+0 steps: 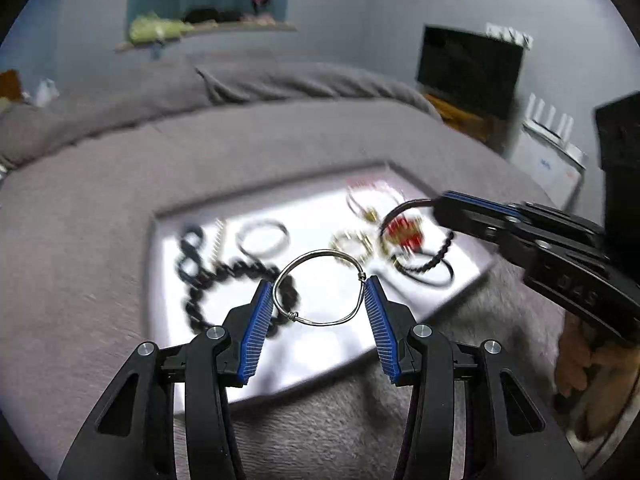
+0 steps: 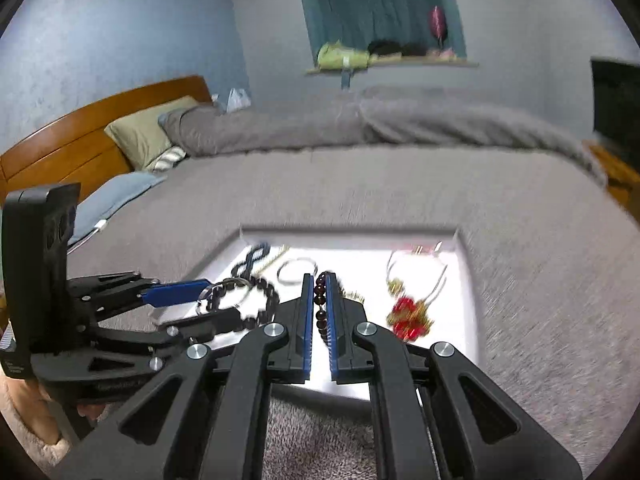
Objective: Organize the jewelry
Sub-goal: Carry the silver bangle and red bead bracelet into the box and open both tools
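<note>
A white tray lies on the grey bed and holds several pieces of jewelry. My left gripper is shut on a thin silver wire bangle and holds it above the tray; it also shows in the right wrist view. My right gripper is shut on a dark red beaded bracelet over the tray. In the left wrist view the right gripper comes in from the right with that bracelet hanging from it. A black bead chain, a white bangle and red-and-gold earrings lie in the tray.
The grey blanket covers the bed all around the tray. A wooden headboard and pillows are at the far left. A black screen on a wooden stand and a white box stand beyond the bed's right side.
</note>
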Tool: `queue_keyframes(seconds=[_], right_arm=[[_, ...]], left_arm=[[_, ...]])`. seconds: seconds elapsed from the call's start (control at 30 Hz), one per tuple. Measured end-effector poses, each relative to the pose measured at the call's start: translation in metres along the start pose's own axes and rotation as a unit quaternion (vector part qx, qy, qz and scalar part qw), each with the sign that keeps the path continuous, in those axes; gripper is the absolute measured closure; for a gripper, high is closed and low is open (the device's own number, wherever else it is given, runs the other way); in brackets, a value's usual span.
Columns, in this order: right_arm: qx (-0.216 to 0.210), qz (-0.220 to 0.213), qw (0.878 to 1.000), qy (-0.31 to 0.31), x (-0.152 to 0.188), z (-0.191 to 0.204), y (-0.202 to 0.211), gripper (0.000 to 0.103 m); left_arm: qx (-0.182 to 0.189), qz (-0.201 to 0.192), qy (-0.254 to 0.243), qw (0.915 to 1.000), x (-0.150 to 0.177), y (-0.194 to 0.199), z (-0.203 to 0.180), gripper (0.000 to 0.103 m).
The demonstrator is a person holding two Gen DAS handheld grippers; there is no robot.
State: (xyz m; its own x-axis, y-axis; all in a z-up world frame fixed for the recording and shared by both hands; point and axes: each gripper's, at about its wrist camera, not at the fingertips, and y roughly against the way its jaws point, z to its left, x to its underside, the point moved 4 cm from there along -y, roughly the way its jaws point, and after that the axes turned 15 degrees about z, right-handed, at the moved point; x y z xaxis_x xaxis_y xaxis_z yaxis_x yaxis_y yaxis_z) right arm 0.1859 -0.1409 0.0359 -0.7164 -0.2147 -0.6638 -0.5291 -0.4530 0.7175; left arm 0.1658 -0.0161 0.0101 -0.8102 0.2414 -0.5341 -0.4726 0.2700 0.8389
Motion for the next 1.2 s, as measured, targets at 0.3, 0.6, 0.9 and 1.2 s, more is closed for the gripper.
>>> queue_keyframes(seconds=[0.3,0.6,0.9,1.2], right_arm=[[-0.005,0.06,0.998,-0.019,0.011,-0.013,-0.03,0.097],[0.022,0.093,0.995,-0.021,0.015,-0.025,-0.035,0.097],[0.016,0.114,0.993,-0.016,0.021,-0.02,-0.045,0.097],[0.028,0.104,0.994,-0.024,0.02,-0.026,-0.039,0.069]], left_arm=[[0.032,0.062,0.017,0.9974,-0.007,-0.036,0.012,0.054],[-0.018,0.077,-0.027,0.9965,-0.005,-0.032,0.0,0.054],[-0.025,0.082,-0.026,0.996,-0.006,-0.041,0.002,0.053],[-0.033,0.068,-0.025,0.9968,-0.004,-0.035,0.003,0.043]])
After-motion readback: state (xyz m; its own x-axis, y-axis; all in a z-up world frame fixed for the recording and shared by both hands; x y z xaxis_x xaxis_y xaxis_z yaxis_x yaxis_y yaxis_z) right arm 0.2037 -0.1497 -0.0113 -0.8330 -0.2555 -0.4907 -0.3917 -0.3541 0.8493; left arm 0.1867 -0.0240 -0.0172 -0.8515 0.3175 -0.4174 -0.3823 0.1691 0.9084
